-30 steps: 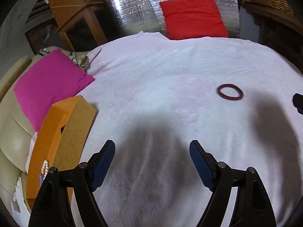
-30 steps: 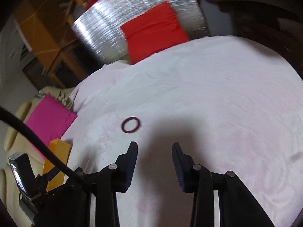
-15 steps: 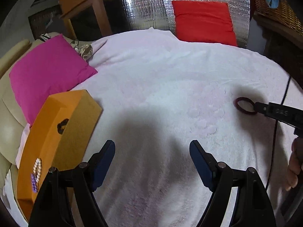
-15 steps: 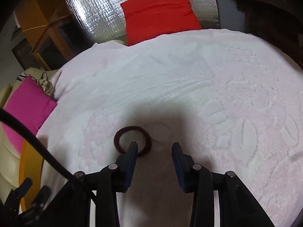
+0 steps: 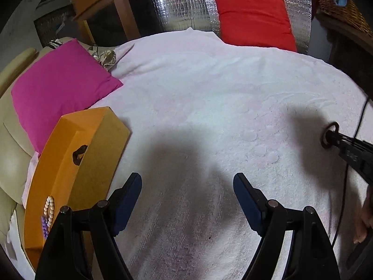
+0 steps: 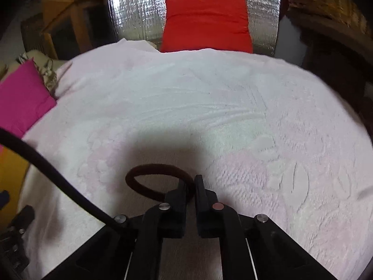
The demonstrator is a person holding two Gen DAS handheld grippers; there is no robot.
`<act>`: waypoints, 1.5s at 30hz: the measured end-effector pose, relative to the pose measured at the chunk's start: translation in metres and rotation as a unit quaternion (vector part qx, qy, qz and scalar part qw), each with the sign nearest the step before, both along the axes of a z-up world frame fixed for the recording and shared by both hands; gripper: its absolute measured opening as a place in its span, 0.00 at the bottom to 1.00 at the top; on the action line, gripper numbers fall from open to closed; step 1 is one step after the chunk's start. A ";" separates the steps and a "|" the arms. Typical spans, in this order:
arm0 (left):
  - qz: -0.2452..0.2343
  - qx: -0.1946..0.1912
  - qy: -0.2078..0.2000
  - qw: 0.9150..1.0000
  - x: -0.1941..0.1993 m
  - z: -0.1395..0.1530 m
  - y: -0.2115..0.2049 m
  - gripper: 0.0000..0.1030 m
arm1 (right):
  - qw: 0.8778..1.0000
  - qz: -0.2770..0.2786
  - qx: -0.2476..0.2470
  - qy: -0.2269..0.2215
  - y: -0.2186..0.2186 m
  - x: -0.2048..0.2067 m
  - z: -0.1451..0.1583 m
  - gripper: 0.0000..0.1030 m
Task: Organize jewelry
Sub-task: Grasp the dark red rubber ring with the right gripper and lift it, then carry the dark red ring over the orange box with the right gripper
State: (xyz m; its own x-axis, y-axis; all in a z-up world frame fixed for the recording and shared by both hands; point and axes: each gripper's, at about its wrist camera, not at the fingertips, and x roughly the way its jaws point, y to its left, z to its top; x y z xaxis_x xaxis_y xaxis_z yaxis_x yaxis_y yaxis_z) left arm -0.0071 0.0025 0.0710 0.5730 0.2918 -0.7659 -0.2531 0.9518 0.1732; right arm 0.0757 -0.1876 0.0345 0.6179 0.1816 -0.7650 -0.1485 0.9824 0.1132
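- The right gripper (image 6: 191, 184) is clamped on the near-right arc of a dark maroon hair tie (image 6: 158, 178) lying on the pale pink bedspread (image 6: 209, 107); the pinched part is hidden between the pads.
- The left gripper (image 5: 187, 193) hangs spread wide, holding nothing.
- An orange box (image 5: 77, 154) at the left edge holds beaded bracelets (image 5: 48, 212), half cut off behind the gripper frame.
- In the left view, the tie is only a sliver at the far right.
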 end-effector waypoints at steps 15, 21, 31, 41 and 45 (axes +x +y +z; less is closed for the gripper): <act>0.017 -0.008 -0.030 0.999 -0.010 0.016 0.014 0.79 | 0.993 0.031 0.112 -0.002 -0.014 -0.033 0.031 0.06; 0.025 -0.007 -0.040 0.999 -0.014 0.021 0.023 0.79 | 0.993 0.048 0.110 -0.013 0.000 -0.040 0.039 0.06; 0.035 -0.011 -0.052 0.998 -0.020 0.027 0.039 0.79 | 0.991 0.076 0.109 -0.021 0.027 -0.047 0.044 0.06; 0.063 -0.011 -0.075 0.995 -0.034 0.037 0.062 0.79 | 0.987 0.102 0.123 -0.029 0.063 -0.055 0.050 0.06; 0.087 -0.013 -0.088 0.992 -0.041 0.041 0.078 0.79 | 0.985 0.116 0.126 -0.035 0.081 -0.061 0.053 0.06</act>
State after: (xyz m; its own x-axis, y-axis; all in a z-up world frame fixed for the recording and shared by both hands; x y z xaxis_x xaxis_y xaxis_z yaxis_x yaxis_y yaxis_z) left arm -0.0484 0.0808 0.1123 0.6407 0.3797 -0.6673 -0.4379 0.8946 0.0886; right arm 0.0149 -0.1064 0.0876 0.5868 0.5030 -0.6346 -0.3824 0.8629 0.3304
